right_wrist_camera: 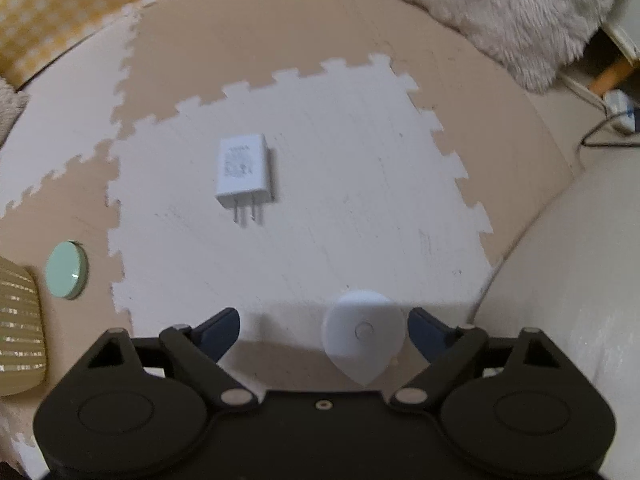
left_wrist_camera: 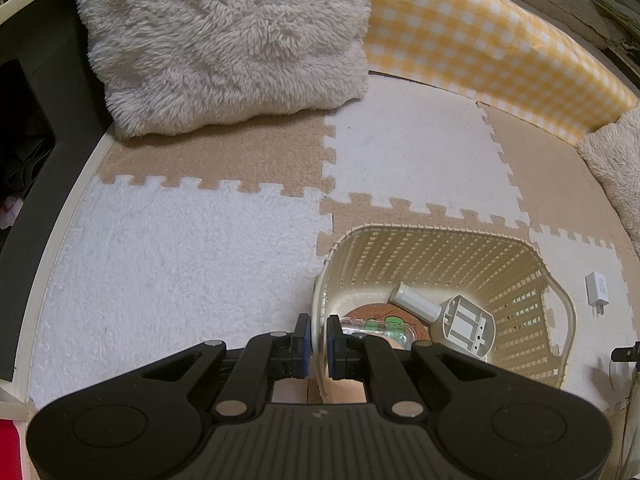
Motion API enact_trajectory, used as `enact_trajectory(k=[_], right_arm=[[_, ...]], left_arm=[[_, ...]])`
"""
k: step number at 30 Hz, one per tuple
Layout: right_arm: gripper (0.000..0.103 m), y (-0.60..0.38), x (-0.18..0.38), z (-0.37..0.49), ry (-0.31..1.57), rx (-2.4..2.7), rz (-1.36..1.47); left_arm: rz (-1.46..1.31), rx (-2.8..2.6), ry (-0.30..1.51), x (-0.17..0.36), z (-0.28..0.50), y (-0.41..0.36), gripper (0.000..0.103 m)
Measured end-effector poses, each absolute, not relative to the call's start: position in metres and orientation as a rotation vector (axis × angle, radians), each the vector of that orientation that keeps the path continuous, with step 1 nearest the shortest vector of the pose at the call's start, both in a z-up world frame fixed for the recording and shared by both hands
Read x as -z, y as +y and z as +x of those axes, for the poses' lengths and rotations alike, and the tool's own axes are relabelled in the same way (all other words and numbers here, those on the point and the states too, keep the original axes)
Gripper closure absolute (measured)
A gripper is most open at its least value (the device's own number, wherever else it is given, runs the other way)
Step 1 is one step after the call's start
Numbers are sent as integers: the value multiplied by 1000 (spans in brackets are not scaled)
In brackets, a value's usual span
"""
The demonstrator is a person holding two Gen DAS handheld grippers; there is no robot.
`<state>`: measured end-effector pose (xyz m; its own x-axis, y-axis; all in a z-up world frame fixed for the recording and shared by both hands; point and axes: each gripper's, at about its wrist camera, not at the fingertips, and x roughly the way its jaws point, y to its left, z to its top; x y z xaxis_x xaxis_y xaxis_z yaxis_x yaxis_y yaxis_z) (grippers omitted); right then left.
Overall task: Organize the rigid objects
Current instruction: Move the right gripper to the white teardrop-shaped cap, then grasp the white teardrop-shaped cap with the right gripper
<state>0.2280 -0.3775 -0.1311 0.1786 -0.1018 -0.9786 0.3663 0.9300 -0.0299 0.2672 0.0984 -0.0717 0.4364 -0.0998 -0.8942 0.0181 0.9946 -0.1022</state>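
Note:
My left gripper (left_wrist_camera: 318, 326) is shut on the near rim of the cream woven basket (left_wrist_camera: 432, 232), one pad outside the wall and one inside. In the basket lie a white cylinder (left_wrist_camera: 414, 302), a white plastic frame piece (left_wrist_camera: 464, 328), a cork coaster (left_wrist_camera: 360, 314) and a clear green-printed package (left_wrist_camera: 384, 328). My right gripper (right_wrist_camera: 324, 328) points down at the floor mat and is open. A white teardrop-shaped piece (right_wrist_camera: 362, 336) lies between its fingers, close to the right fingertip (right_wrist_camera: 426, 332). A white plug charger (right_wrist_camera: 243, 174) lies farther out on the white tile.
A mint-green disc (right_wrist_camera: 66, 270) rests on a tan tile beside the basket's corner (right_wrist_camera: 18, 328). Fluffy cushions (left_wrist_camera: 224, 40) and a yellow checked bumper (left_wrist_camera: 480, 44) border the mat. The charger (left_wrist_camera: 597, 292) lies right of the basket. A cable (right_wrist_camera: 600, 132) runs at the far right.

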Motion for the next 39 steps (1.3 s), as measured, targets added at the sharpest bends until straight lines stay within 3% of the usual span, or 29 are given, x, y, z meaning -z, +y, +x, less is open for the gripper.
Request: enact_trajectory(k=[6, 13, 16, 26, 28, 39], right_arm=[[25, -383, 140, 228, 1392, 356, 256], [28, -385, 145, 228, 1401, 371, 254], [36, -387, 148, 228, 1411, 400, 242], [44, -391, 152, 229, 1424, 412, 257], [49, -392, 152, 228, 1417, 422, 258], [50, -378, 128, 227, 1277, 342, 257]], left_arm=[[-81, 74, 1118, 72, 267, 99, 95], [-81, 74, 1117, 72, 267, 99, 95], [-80, 74, 1118, 72, 267, 98, 95], [-79, 74, 1118, 72, 267, 99, 95], [-79, 74, 1118, 72, 267, 99, 95], [-81, 73, 1118, 72, 267, 98, 95]])
